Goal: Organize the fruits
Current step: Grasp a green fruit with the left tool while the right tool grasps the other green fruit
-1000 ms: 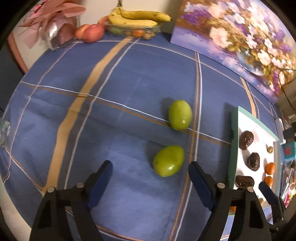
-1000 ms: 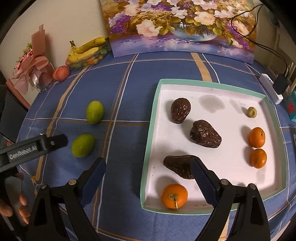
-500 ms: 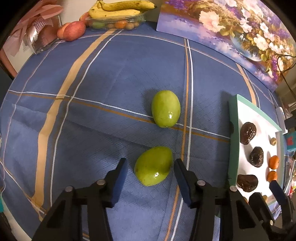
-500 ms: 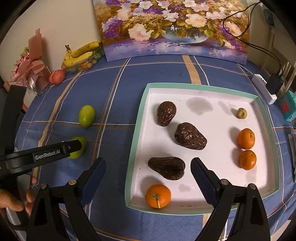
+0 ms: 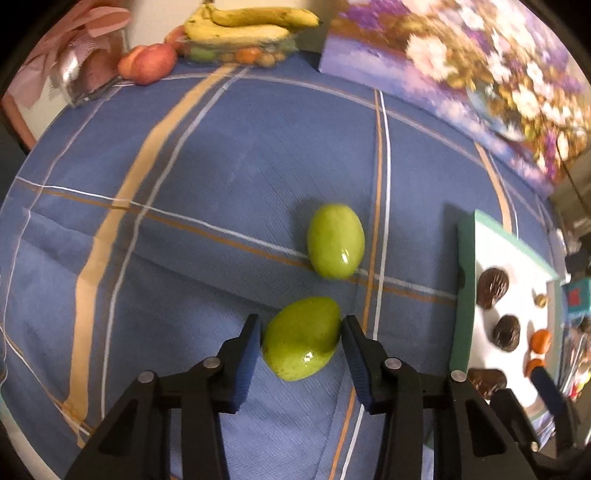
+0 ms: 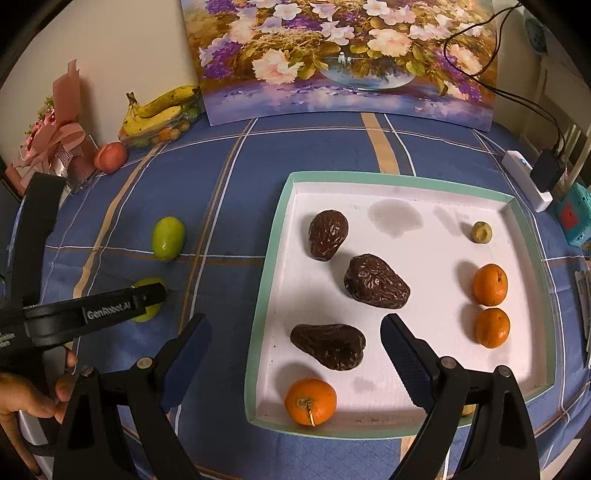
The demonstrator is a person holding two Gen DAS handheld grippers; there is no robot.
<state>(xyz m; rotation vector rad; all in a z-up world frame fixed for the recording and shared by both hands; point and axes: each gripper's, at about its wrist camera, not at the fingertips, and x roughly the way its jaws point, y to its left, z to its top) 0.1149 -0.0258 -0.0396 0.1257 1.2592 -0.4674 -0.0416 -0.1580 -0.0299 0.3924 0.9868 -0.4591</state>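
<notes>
Right wrist: tray point(image 6: 284, 236) holds avocados, oranges; right jaws released, left jaws closing around mango point(image 5: 301, 349).

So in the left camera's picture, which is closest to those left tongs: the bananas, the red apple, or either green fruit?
1. Near green fruit, between the closing left tongs, right pad not quite touching.
2. Other green fruit, just beyond it, slightly right.
3. Red apple, far edge, left.
4. Bananas, far edge, a little behind the apple; nearly level with it.
</notes>
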